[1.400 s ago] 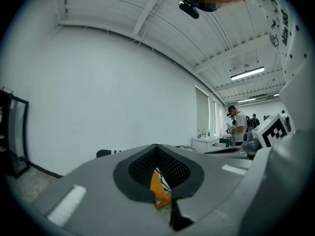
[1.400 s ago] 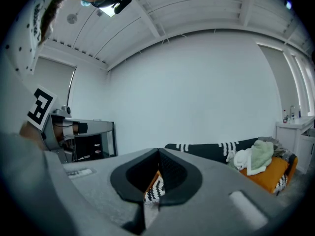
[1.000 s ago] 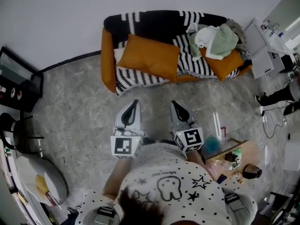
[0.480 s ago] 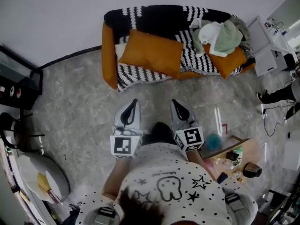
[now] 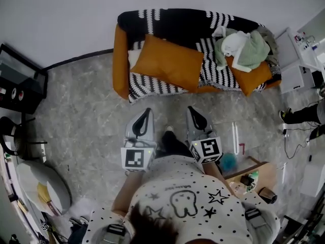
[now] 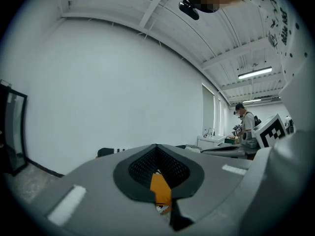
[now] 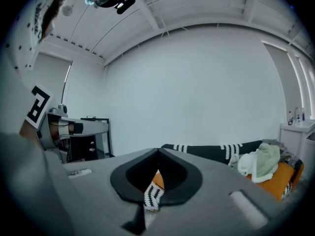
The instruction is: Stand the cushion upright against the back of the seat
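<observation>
Fingers (image 5: 143, 125) closed, left gripper (image 5: 147, 111) and right gripper (image 5: 191, 109) face cushion (image 5: 167, 62).

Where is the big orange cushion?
In the head view, the big cushion lies on the left half of the sofa, on the striped blanket, left of the clothes heap.

In the left gripper view the cushion (image 6: 160, 190) is only an orange sliver — the left gripper (image 6: 156, 149) covers the rest. A second cushion (image 5: 252, 78) lies half under clothes (image 5: 247, 46). Things on the table (image 5: 263, 172) — too small to tell.
</observation>
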Motion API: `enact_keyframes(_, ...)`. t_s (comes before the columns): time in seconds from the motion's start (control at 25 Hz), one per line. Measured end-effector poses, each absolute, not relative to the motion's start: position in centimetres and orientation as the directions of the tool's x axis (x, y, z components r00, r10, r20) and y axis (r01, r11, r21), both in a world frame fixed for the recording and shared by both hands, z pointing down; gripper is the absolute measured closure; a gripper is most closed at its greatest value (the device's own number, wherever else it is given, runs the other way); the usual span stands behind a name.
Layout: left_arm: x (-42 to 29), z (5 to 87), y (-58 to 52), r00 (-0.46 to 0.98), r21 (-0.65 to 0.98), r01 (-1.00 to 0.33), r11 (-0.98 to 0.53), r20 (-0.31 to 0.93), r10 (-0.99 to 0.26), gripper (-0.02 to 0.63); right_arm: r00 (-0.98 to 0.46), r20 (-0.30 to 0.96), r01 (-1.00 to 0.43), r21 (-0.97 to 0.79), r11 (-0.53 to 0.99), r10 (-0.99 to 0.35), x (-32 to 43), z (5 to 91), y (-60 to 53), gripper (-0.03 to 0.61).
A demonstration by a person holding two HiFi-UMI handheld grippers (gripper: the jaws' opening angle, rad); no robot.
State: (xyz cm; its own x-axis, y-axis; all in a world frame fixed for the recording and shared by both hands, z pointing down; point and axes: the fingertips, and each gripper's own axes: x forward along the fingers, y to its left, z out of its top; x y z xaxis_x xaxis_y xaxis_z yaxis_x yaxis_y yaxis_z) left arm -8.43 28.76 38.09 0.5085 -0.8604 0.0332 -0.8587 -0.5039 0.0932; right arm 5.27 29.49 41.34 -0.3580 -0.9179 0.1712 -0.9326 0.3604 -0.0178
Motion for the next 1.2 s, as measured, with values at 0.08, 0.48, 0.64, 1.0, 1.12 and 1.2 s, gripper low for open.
enact_keyframes(0.08,-8.5,38.0,27.4,0.490,0.100,-0.869,-0.485,0.027,-0.871,0.620,-0.362,0.166,-0.931,-0.012,0.365,-0.917,5.7,41.2,28.1,0.584)
enact_keyframes(0.48,-6.5,38.1,22.7,0.459,0.107,-0.885,-0.453,0.040,-0.888,0.620,-0.368,0.164,-0.928,-0.011,0.371,-0.915,8.3,41.1,23.1,0.583)
enact_keyframes(0.64,-5.1,37.8,21.2,0.451,0.119,-0.888,-0.444,0.039,-0.892,0.620,-0.373,0.161,-0.927,-0.015,0.376,-0.914,9.6,41.4,21.6,0.584)
enact_keyframes(1.0,-3.4,37.8,19.0,0.449,0.105,-0.890,-0.444,0.020,-0.893,0.618,-0.376,0.158,-0.926,-0.022,0.378,-0.913,11.6,41.9,19.4,0.584)
enact_keyframes(1.12,-3.4,38.0,18.8,0.450,0.091,-0.890,-0.446,0.026,-0.893,0.620,-0.375,0.171,-0.926,-0.027,0.376,-0.911,11.9,42.3,19.6,0.584)
enact_keyframes(1.2,-3.4,38.1,18.5,0.450,0.093,-0.891,-0.445,0.045,-0.892,0.618,-0.370,0.176,-0.928,-0.032,0.370,-0.912,12.1,42.5,19.5,0.584)
